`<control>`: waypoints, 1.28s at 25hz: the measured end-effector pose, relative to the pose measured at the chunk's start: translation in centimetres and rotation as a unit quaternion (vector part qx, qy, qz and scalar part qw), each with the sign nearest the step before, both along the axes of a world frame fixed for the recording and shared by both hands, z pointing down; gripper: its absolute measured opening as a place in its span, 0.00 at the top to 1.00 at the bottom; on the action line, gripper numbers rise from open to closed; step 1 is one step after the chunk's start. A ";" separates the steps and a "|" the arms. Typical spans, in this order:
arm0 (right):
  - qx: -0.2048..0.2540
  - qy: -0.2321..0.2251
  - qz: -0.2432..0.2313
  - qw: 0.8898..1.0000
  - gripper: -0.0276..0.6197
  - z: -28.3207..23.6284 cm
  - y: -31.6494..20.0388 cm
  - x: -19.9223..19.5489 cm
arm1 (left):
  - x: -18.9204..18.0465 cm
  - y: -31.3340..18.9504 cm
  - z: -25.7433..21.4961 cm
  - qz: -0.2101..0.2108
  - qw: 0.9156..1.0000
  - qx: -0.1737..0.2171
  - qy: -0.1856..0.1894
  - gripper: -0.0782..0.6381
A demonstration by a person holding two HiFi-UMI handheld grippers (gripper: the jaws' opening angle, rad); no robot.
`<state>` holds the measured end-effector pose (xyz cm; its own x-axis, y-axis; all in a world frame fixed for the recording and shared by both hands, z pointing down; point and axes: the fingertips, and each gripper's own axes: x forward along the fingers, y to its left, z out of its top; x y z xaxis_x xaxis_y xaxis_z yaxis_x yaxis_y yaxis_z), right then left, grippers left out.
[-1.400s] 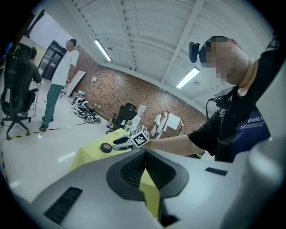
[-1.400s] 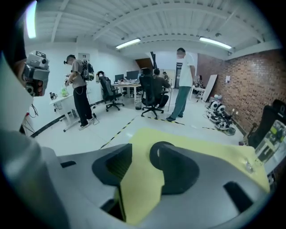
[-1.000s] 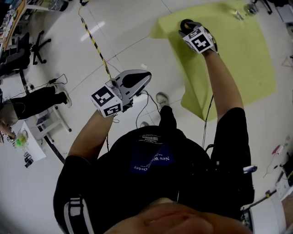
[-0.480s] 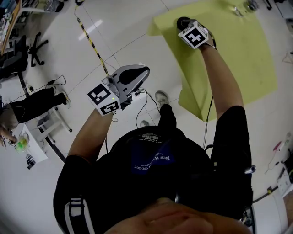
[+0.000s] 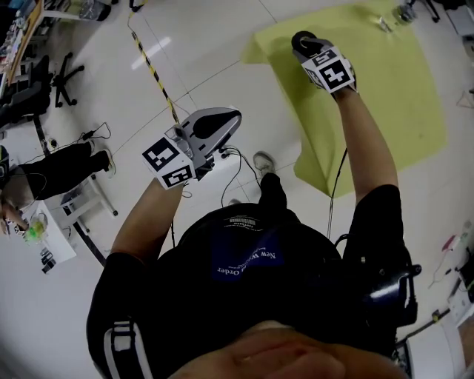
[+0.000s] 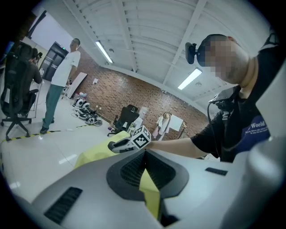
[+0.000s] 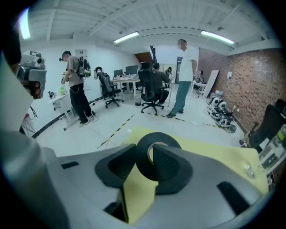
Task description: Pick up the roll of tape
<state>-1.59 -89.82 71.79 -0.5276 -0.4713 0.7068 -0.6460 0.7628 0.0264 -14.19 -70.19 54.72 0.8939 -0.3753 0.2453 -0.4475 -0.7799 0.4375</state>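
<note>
– One roll of tape [image 7: 158,137], is that all?
– Just one, black, with a pale core. It is up off the yellow cloth [image 5: 385,89], over the cloth's near left corner as the head view shows it.
– Which way does it face?
– It stands on edge. The hole looks back along the right gripper [image 7: 143,150], so the line through the hole runs about the way that gripper points. It is a ring, wider than it is thick, with no long side to speak of.
– And it is gripped?
– Yes. The right gripper's jaws have just been closing and now clamp the ring, the left jaw against its outer wall.
– Does the other jaw go into the hole?
– Hard to say. That jaw covers the ring's right half.
– How many grippers?
– Two. The left gripper [image 6: 144,154] hangs out over the floor, well clear of the cloth, jaws together with nothing in them.
– Anything else to count?
– One cloth. Beyond it are three people I can make out: one standing in white [image 7: 183,76], one standing with a backpack [image 7: 76,85], one seated [image 7: 154,85]. Any further back are too small to tell.
– What else is unclear?
– From the head, the gripper hides most of the roll. Some small clear things [image 5: 404,13] at the cloth's far edge are too blurred to name.
</note>
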 end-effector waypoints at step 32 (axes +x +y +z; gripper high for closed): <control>0.232 -0.095 0.083 0.965 0.79 -36.9 52.0 -10.8 | -11.7 33.4 -20.2 0.111 0.977 0.160 0.092 0.90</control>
<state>-12.35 -37.79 34.84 -0.5171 -0.8024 0.2979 -0.7845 0.5835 0.2100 -25.90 -36.83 34.49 0.9798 -0.1987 -0.0246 -0.1891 -0.9586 0.2128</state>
